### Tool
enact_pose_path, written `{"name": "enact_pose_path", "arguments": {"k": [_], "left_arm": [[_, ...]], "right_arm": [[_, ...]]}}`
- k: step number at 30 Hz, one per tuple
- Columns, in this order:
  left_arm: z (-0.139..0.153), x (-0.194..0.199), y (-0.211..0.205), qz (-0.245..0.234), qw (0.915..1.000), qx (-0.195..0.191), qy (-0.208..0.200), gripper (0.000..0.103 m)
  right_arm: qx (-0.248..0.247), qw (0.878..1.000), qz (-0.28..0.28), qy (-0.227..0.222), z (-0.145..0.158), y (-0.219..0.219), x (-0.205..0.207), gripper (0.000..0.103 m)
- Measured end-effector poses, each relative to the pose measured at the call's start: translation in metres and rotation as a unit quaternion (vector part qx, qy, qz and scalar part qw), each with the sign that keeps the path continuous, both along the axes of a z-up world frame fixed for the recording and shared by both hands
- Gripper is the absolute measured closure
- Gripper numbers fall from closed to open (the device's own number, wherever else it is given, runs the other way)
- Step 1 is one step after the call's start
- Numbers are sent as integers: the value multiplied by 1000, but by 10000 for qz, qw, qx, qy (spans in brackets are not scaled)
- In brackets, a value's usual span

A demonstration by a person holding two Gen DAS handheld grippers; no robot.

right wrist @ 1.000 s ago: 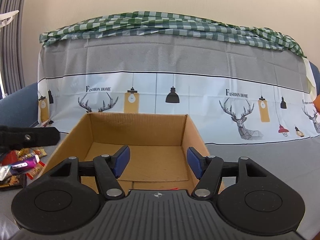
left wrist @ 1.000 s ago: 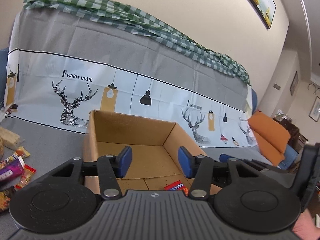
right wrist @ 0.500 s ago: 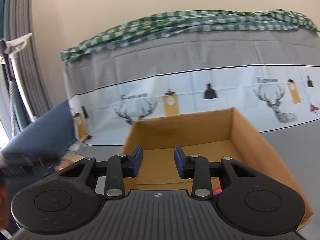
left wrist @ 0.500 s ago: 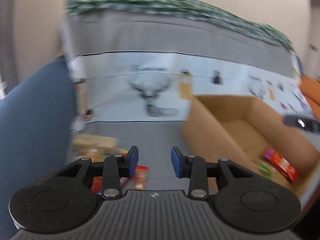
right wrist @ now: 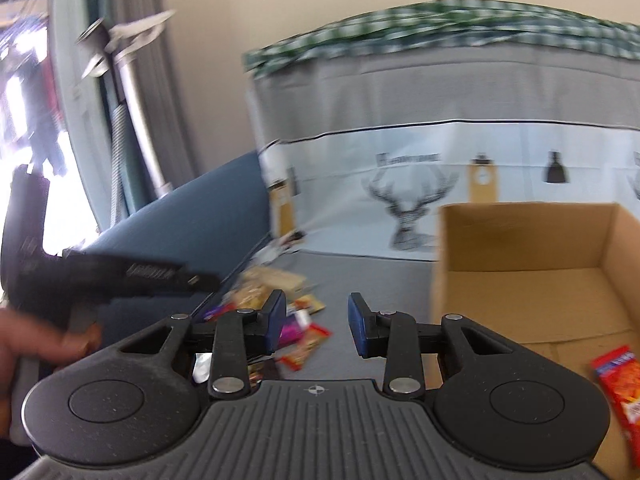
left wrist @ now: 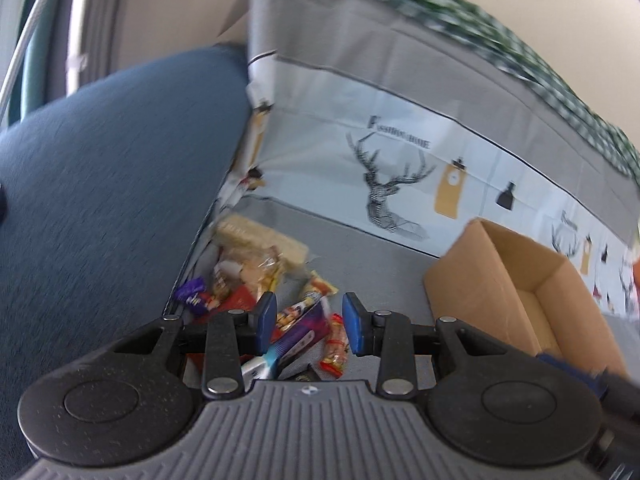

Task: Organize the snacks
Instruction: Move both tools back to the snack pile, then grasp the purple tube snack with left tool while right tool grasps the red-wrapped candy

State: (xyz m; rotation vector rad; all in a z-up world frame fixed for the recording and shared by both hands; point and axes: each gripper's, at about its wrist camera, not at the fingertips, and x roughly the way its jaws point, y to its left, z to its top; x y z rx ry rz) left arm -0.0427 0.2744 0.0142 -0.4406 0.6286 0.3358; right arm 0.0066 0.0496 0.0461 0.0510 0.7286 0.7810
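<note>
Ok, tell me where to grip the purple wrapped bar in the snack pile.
Take the purple bar across its narrow width near mid-length, coming from above with the left gripper. It lies flat and long, slanting away, with other snack packets crowding its sides.

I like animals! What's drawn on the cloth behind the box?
A black line-drawn deer head with antlers, clearest in the left wrist view.

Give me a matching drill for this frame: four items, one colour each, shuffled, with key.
Items:
1. cardboard box
2. sofa arm
3. packet inside the box
4. cloth on top of the backrest

Colours:
A. green and white check
B. red
C. brown
D. dark blue

Pairs: 1-C, 2-D, 3-B, 4-A
</note>
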Motion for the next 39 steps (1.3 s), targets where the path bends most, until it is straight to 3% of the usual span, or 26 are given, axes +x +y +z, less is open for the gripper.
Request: {"name": "enact_pose_path", "arguments": {"k": [5, 9, 12, 23, 28, 39], "left_arm": [[-13, 4, 16, 158, 9990, -296, 308, 64], [-21, 11, 18, 76, 9981, -227, 575, 63], [-27, 16, 19, 34, 9971, -195, 738, 62], [-50, 34, 25, -73, 9914, -509, 1206, 60], [-59, 38, 23, -145, 9884, -464, 1438, 60], [-67, 52, 16, -196, 9855, -429, 1629, 55]], "right_arm": [[-111, 9994, 334, 36, -16, 29, -11, 67], [-192, 9987, 459, 138, -38, 43, -9, 67], [-313, 9979, 386, 411, -59, 52, 1, 67], [-498, 9959, 175, 739, -118, 96, 38, 65], [-738, 9926, 31, 969, -143, 114, 51, 64], [-1114, 9916, 62, 652, -142, 106, 48, 75]]}}
